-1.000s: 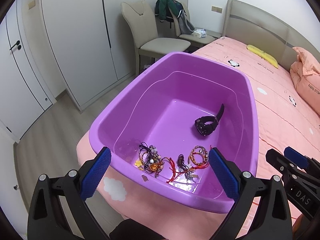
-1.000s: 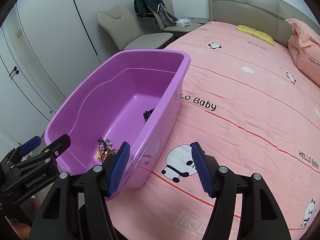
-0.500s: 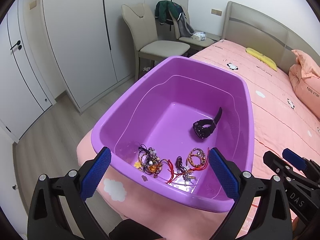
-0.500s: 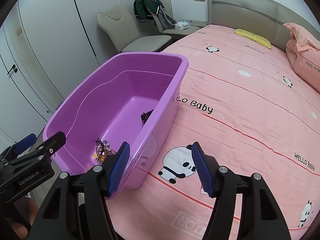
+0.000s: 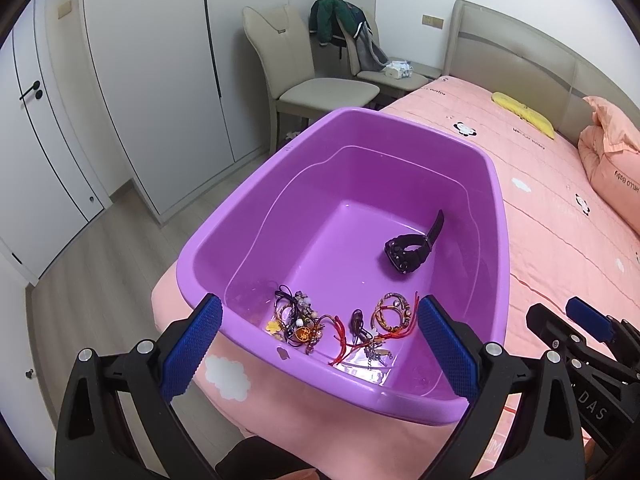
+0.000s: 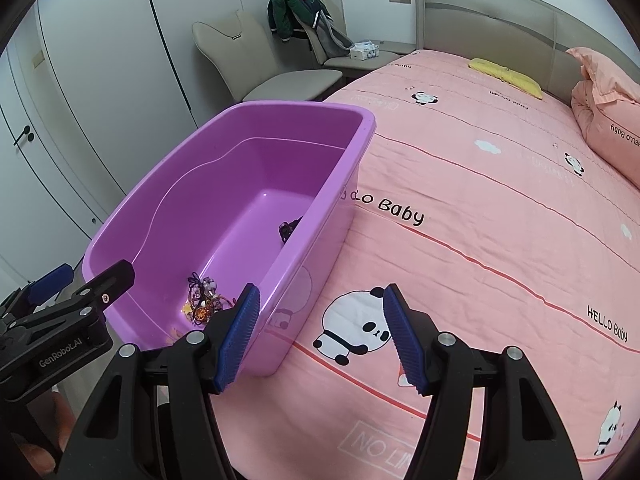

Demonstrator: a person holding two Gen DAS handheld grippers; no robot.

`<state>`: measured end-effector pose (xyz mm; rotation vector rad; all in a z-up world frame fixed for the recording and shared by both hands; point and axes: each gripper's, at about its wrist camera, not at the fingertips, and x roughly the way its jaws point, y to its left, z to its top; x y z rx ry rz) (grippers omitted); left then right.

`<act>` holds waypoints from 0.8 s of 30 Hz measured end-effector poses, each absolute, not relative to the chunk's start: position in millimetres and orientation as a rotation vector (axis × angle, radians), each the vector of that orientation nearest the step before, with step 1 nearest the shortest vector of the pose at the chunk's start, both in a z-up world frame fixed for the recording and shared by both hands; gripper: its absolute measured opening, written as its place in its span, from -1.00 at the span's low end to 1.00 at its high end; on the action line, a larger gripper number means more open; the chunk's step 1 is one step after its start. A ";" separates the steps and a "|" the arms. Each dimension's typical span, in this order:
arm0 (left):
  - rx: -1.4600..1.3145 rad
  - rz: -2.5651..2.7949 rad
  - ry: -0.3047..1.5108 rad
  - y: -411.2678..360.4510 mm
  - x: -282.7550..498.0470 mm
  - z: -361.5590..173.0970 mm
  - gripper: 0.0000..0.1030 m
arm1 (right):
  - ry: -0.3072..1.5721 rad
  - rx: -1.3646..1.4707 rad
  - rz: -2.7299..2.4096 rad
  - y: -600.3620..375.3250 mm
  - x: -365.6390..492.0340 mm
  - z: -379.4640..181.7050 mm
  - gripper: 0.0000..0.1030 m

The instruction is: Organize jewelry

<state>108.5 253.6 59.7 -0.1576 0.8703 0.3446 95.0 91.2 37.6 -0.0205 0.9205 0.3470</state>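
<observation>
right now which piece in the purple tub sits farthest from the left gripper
The black watch. It lies alone toward the middle of the purple tub, while the beaded bracelets and the charm tangle cluster at the near wall by the left gripper.

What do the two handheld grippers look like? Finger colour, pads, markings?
Both match: black plastic frames with cut-out fingers, silver screw heads at the joints, and blue textured pads on the inner faces. The left gripper carries white "GenRobot.AI" lettering on its side, as the right wrist view shows. The right gripper carries "DAS", as the left wrist view shows. No cables or sleeves show.
</observation>
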 end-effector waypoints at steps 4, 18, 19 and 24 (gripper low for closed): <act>-0.162 0.338 0.873 254.1 108.4 58.7 0.87 | 0.922 -0.021 0.347 91.5 94.9 37.5 0.19; -0.165 0.311 0.867 251.5 107.9 57.0 0.87 | 0.915 -0.016 0.347 89.0 94.8 35.4 0.19; -0.166 0.307 0.860 250.9 107.1 57.4 0.87 | 0.915 -0.015 0.347 89.2 95.0 35.5 0.19; -0.162 0.310 0.871 250.1 109.1 57.3 0.87 | 0.917 -0.015 0.351 89.5 95.3 34.7 0.19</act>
